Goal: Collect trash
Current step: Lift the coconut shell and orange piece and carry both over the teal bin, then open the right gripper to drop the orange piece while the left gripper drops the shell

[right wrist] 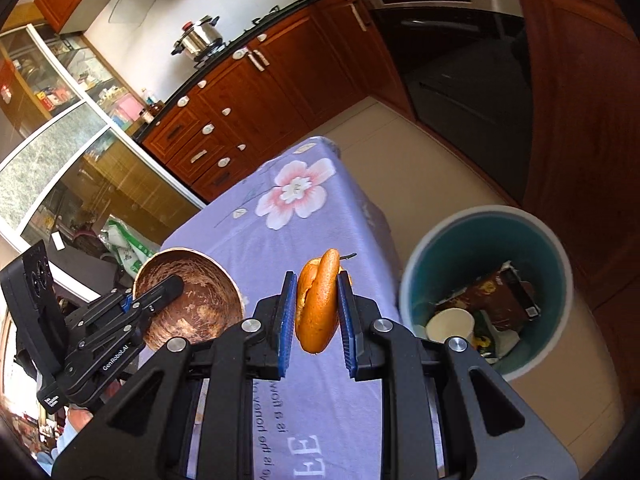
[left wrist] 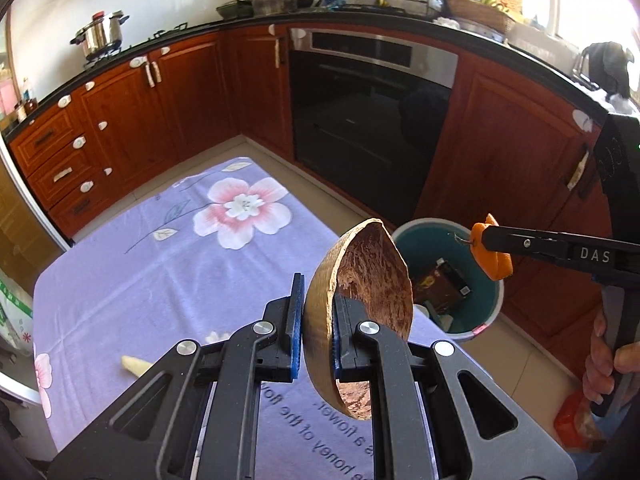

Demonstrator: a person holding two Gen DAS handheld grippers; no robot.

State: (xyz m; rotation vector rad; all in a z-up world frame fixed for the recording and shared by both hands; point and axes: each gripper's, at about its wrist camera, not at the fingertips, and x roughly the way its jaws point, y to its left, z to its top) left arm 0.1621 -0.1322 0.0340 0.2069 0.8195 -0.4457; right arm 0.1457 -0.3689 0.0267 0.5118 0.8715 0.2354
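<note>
Kitchen, purple floral-cloth table (left wrist: pixel 132 264) | left gripper (left wrist: pixel 316 328) clamps brown coconut half-shell (left wrist: pixel 360 304); right gripper (right wrist: pixel 316 312) pinches orange peel (right wrist: pixel 318 304) | step: carrying | next: release over teal bin (right wrist: pixel 556 248).

Right hand-held gripper (right wrist: pixel 317 312) pinches orange peel (right wrist: pixel 316 304) beside the bin (right wrist: pixel 486 292).

Table: we see a table (left wrist: pixel 120 280) under a lilac cloth (right wrist: pixel 320 216), standing on the tiled floor (right wrist: pixel 420 168).
Cloth print: a pink-and-white flower (left wrist: pixel 242 210) toward the far end, and dark lettering (left wrist: pixel 320 436) at our near edge.
On the cloth: a small pale scrap (left wrist: pixel 134 365) lies near our edge, left of the lettering.
Floor: a bin (right wrist: pixel 420 264) stands just right of the table.
</note>
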